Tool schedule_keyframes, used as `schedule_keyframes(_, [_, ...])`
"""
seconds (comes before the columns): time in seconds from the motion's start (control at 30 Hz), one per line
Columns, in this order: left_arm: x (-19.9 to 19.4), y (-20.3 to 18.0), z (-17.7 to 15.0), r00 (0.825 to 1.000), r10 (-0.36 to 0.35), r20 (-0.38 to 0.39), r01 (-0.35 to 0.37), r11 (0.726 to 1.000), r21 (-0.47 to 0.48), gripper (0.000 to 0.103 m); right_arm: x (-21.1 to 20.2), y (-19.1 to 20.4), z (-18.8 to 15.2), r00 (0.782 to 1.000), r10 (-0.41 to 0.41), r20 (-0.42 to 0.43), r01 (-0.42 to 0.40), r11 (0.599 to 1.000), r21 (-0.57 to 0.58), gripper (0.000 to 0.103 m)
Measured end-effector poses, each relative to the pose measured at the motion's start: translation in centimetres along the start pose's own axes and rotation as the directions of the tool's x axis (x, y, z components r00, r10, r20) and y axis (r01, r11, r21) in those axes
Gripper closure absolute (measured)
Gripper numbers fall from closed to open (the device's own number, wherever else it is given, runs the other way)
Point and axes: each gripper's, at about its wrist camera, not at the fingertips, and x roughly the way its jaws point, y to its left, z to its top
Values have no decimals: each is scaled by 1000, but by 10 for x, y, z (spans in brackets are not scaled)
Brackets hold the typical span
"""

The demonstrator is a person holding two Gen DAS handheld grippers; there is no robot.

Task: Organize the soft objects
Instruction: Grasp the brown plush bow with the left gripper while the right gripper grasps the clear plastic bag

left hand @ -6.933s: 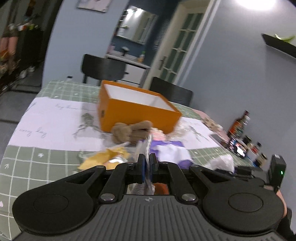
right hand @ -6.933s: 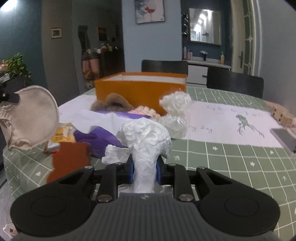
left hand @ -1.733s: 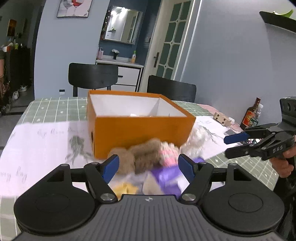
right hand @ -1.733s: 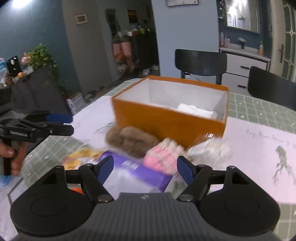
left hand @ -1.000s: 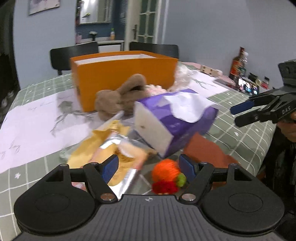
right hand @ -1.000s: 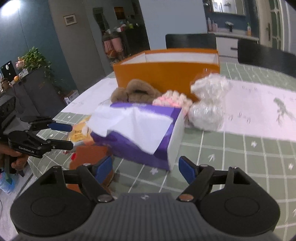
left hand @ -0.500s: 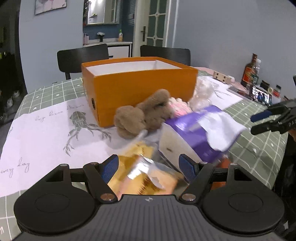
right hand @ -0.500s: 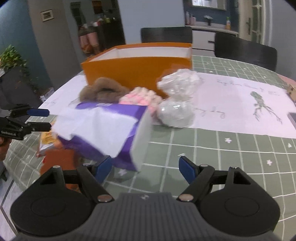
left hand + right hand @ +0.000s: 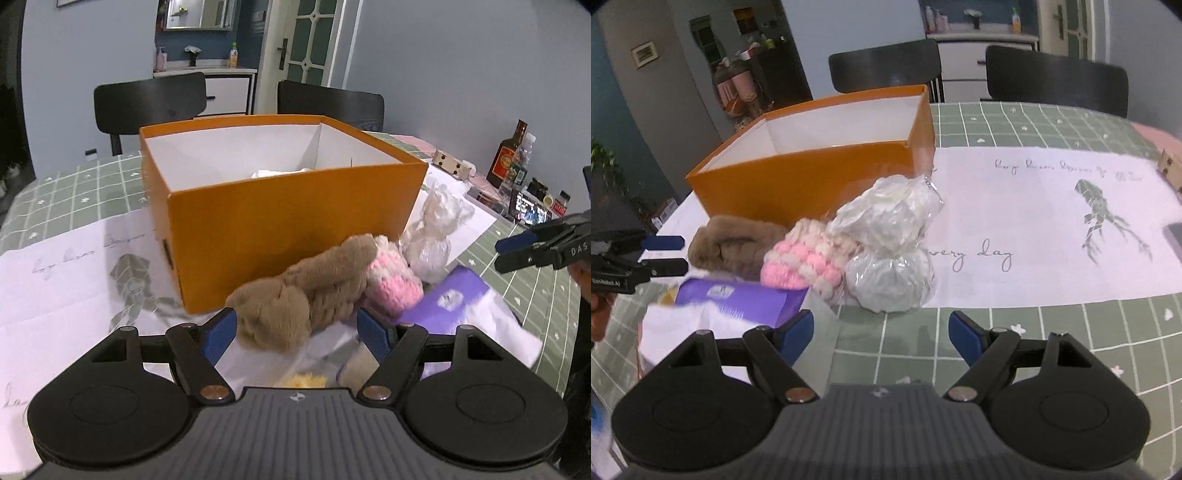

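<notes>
An orange box (image 9: pixel 288 206) stands open on the table, with something white inside (image 9: pixel 280 172); it also shows in the right wrist view (image 9: pixel 812 177). In front of it lie a brown plush (image 9: pixel 295 299), a pink-and-white knit item (image 9: pixel 391 280) and a clear bag of white stuff (image 9: pixel 432 236). My left gripper (image 9: pixel 295 332) is open, its jaws either side of the brown plush. My right gripper (image 9: pixel 881 334) is open and empty, just in front of the clear bag (image 9: pixel 890 247) and knit item (image 9: pixel 805 264). The brown plush (image 9: pixel 731 243) lies to their left.
A purple tissue box (image 9: pixel 738 299) with tissue sticking out lies at the front, also in the left wrist view (image 9: pixel 454 299). A yellow packet (image 9: pixel 303 380) lies below the plush. Bottles (image 9: pixel 509 158) stand at the table's right. Two black chairs (image 9: pixel 147 103) stand behind.
Both grippers, earlier shut on soft items, are open and empty. In the last half second both moved closer to the pile; the left now brackets the brown plush.
</notes>
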Motion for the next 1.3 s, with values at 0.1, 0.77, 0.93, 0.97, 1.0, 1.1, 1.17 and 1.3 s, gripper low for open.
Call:
schedule_keyframes(0.1, [9,1,5,1000,13,-23,-12,1000,23,16,9,0,6,1000,-6,-7,6,1000,10,22])
schedule_keyframes(0.77, [42,-2,14,995,21,-96,-10,993,115,16,85,0,36,998,-62,31,62,998,-6,23])
schedule_keyframes(0.93, [42,-7,11,994,21,-106,-3,986,167,34,88,4,34,999,-42,23,43,998,-48,33])
schedule_keyframes(0.97, [41,-7,11,994,28,-105,-9,984,176,41,88,5,35,999,-40,23,41,997,-60,34])
schedule_keyframes(1.0, [39,-8,11,994,28,-102,-9,983,183,42,88,6,34,999,-39,23,40,997,-67,35])
schedule_keyframes(1.1, [35,-6,12,996,10,-92,7,983,183,55,87,6,34,999,-32,16,34,997,-74,39])
schedule_keyframes(1.17, [32,-5,13,996,3,-85,12,984,178,64,88,5,36,1000,-27,9,28,996,-83,42])
schedule_keyframes(1.3, [24,-3,15,998,-12,-61,21,988,153,69,83,5,38,1000,-23,14,24,994,-103,44])
